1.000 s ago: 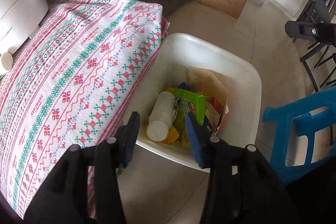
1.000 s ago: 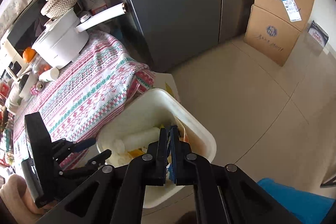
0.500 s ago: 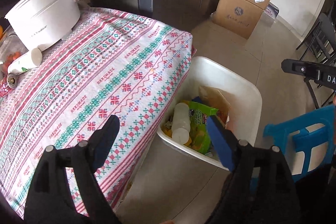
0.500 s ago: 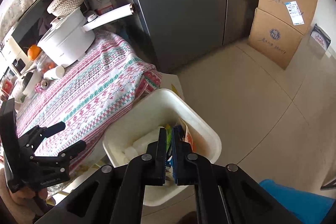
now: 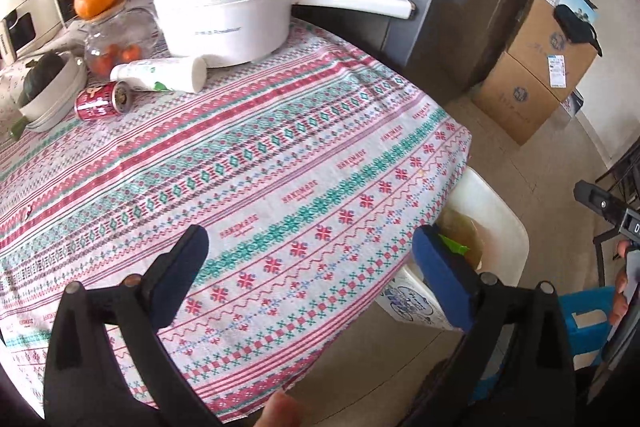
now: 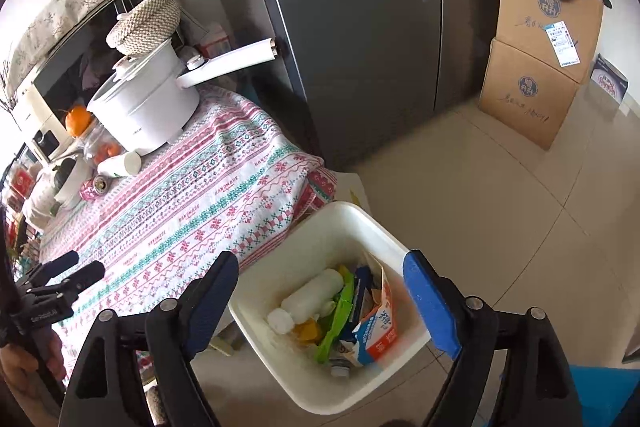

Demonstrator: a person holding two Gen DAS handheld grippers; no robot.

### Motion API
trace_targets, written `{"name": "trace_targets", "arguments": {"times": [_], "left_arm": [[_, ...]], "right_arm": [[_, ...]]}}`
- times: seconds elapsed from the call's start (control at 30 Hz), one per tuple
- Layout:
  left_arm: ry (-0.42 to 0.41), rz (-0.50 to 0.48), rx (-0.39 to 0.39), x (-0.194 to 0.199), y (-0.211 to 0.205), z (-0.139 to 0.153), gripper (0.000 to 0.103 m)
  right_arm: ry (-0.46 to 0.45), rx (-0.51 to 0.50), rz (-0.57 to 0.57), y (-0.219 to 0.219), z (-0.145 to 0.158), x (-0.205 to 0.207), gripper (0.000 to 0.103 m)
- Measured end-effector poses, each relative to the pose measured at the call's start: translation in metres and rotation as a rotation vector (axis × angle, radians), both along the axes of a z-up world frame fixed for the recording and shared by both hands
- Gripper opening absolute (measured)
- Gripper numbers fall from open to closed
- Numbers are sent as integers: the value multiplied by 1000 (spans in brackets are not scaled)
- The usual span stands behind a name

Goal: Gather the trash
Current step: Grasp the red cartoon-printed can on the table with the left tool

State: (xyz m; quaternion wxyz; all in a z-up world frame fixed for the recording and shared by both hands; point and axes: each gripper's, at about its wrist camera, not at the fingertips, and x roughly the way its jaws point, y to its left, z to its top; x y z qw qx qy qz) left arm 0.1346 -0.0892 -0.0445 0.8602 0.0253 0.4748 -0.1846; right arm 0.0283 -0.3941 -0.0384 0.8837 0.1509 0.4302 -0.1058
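Observation:
A white trash bin point(image 6: 384, 233) stands on the floor by the table's corner. It holds a white bottle point(image 6: 312, 294), a green wrapper point(image 6: 335, 319), a milk carton point(image 6: 376, 327) and other scraps. My right gripper point(image 6: 320, 291) is open and empty above the bin. My left gripper point(image 5: 308, 263) is open and empty over the patterned tablecloth point(image 5: 248, 163). At the table's far side lie a red can point(image 5: 102, 101) and a white tube point(image 5: 160, 73) on their sides. The bin also shows in the left wrist view point(image 5: 504, 227).
A white pot point(image 5: 224, 15) with a long handle, a jar point(image 5: 116, 43) topped by an orange, and a bowl point(image 5: 48, 87) stand at the table's back. A grey fridge point(image 6: 352, 27), cardboard boxes point(image 6: 536, 67) and a blue stool point(image 5: 584, 323) surround the bin.
The right gripper has opened over the bin; the milk carton now lies in the bin. The left gripper has opened wider and swung left from the bin to over the table.

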Motion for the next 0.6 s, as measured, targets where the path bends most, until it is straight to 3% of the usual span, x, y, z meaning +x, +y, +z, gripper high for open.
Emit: {"name": "trace_targets", "arguments": {"times": [0.33, 0.6], "left_arm": [[-7, 288, -14, 35, 117, 9, 102], [4, 410, 37, 71, 180, -7, 102]], "right_arm": [[-39, -18, 92, 56, 3, 41, 90], [-46, -61, 171, 107, -5, 77, 90]]}}
